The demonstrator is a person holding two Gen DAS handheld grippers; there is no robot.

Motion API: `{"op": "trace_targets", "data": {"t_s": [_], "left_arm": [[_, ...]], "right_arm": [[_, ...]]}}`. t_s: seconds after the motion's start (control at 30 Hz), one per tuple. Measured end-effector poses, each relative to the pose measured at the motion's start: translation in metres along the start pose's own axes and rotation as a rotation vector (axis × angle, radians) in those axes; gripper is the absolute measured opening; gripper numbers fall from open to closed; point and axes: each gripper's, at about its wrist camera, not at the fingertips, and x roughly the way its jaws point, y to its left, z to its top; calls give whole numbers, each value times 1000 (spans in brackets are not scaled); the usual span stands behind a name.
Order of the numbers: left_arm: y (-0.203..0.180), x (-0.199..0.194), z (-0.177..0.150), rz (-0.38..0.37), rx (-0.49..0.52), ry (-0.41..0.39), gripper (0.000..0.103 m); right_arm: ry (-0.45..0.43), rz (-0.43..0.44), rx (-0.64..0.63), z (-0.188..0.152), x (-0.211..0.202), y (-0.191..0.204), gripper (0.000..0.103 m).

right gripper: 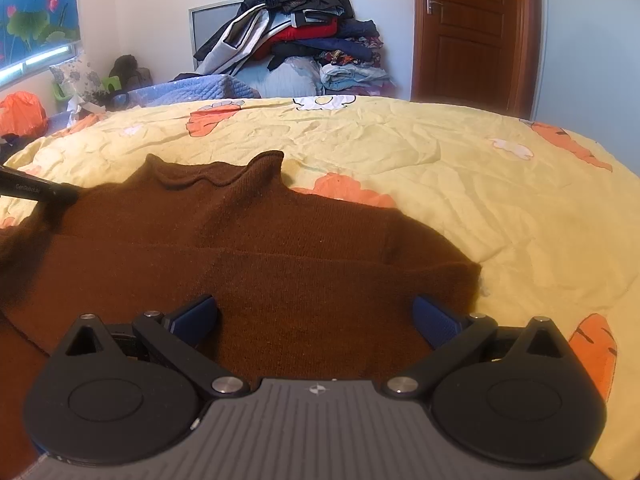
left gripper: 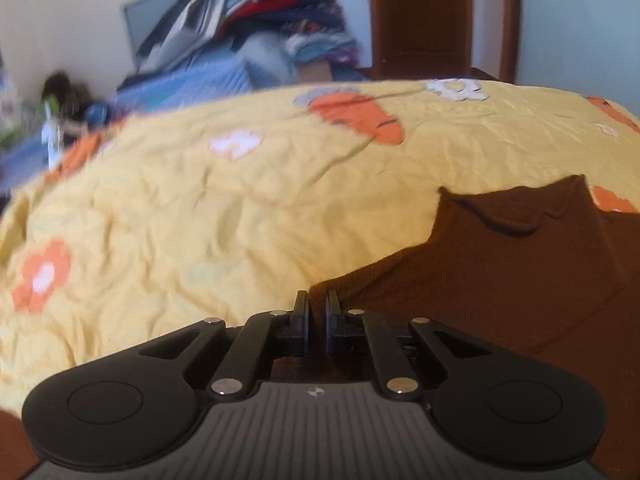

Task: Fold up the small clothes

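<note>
A small brown knit sweater (right gripper: 280,256) lies flat on the yellow bedspread (right gripper: 460,184), its rolled collar pointing away from me. It also shows in the left wrist view (left gripper: 500,272) at the right. My left gripper (left gripper: 318,300) is shut on the sweater's left edge, with brown fabric pinched between its fingers. That gripper's black body shows in the right wrist view (right gripper: 36,190) at the sweater's left shoulder. My right gripper (right gripper: 316,308) is open, its blue pads (right gripper: 436,320) spread wide just above the sweater's near part, holding nothing.
The bedspread (left gripper: 200,220) is wrinkled, with orange carrot and white flower prints. A tall pile of clothes (right gripper: 296,40) and a blue quilt (right gripper: 192,90) sit behind the bed. A brown door (right gripper: 472,32) stands at the back right. An orange bag (right gripper: 22,114) lies far left.
</note>
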Motion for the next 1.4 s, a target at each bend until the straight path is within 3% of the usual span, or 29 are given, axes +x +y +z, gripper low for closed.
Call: {"op": "trace_targets", "data": {"t_s": [0.13,0.23,0.3,0.33,0.4,0.47,0.6,0.7,0.77,0.87,1.0,1.03,1.07,1.13,1.17,1.23,1.3,1.4], "left_arm": [[0,-4,-4,10,0,-28,12],[10,-24,-4,53,-14,-41,42],[33,-54,-14,103,-71,-115,77],[51,-74,-23,135,-119,-174,80],[94,-110,-44,170,-247,-256,85],[151,-141,-72,190,-437,-301,85],[268,-176,-147,214,-919,-312,85],[321,-177,-201,147,-1191,-305,85],[333,-170,-220,76,-1272,-311,85],[335,-157,-227,-2,-1297,-341,84],[344,-142,-218,75,-1264,-361,83],[346,-137,-216,90,-1260,-353,78],[349,-133,-212,108,-1252,-340,67],[350,-127,-207,150,-1226,-296,36],[349,-125,-205,164,-1209,-275,7],[341,-129,-198,221,-1168,-257,4],[323,-146,-183,275,-1109,-313,4],[268,-173,-134,219,-945,-420,4]], "right_arm": [[-2,5,6,0,0,-1,103],[-5,11,11,0,-1,-2,103],[-9,19,20,0,-2,-4,103],[-11,22,23,0,-2,-5,103],[-14,29,31,0,-3,-6,103],[-16,33,35,-1,-4,-6,103],[-13,25,24,-1,-3,-3,103],[-10,17,13,-1,-3,-1,103],[-10,16,13,-1,-2,-1,103],[-9,12,9,-1,-2,-1,103],[-8,10,6,-1,-1,0,103],[-8,10,6,-1,-1,0,103],[-8,10,6,-1,-1,0,103],[-7,9,5,-1,-1,0,103],[-8,9,5,-1,-1,0,103],[-8,9,6,-1,-1,0,103],[-8,10,7,-1,-1,0,103],[-10,13,12,0,-1,-1,103]]}}
